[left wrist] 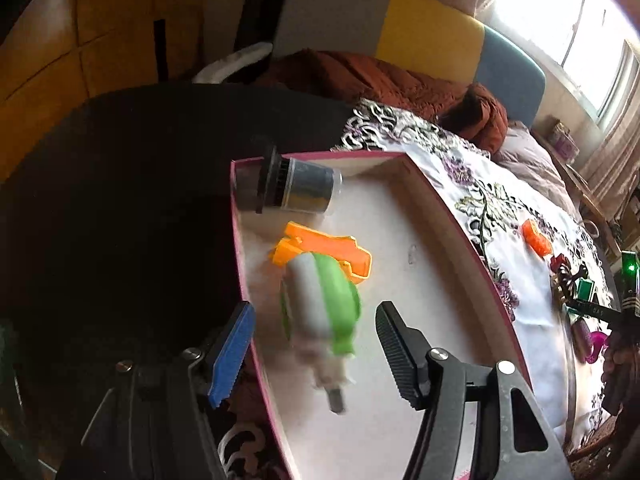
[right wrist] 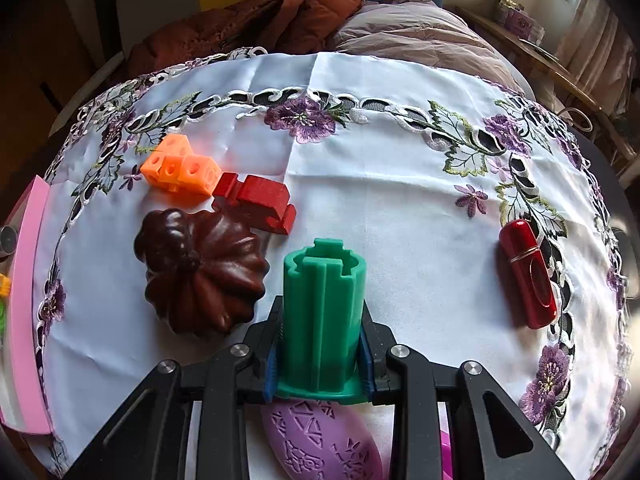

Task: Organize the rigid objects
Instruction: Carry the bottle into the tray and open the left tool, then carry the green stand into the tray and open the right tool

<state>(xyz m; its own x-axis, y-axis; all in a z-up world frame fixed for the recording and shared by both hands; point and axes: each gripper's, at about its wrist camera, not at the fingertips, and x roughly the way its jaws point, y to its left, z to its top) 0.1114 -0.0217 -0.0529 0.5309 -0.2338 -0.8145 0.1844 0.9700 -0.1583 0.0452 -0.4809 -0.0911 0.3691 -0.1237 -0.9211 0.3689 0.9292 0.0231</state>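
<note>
My left gripper [left wrist: 316,344] is open above a pink-rimmed box [left wrist: 440,208]. A green and white tool [left wrist: 320,308] is blurred between its jaws, not clamped, over the box floor. The box also holds an orange part [left wrist: 332,248] and a black and clear cylinder [left wrist: 292,188]. My right gripper [right wrist: 320,356] is shut on an upright green ribbed cylinder [right wrist: 324,308] above the tablecloth. Around it lie a dark brown pumpkin shape [right wrist: 200,272], a red block [right wrist: 256,200], an orange cube cluster [right wrist: 180,168], a red capsule [right wrist: 528,272] and a purple patterned oval [right wrist: 320,440].
A white cloth with purple embroidery [right wrist: 360,168] covers the round table. The pink box edge [right wrist: 28,300] shows at the left of the right wrist view. A bed with brown and mauve blankets [right wrist: 280,12] lies behind. Another orange piece [left wrist: 536,236] lies on the cloth.
</note>
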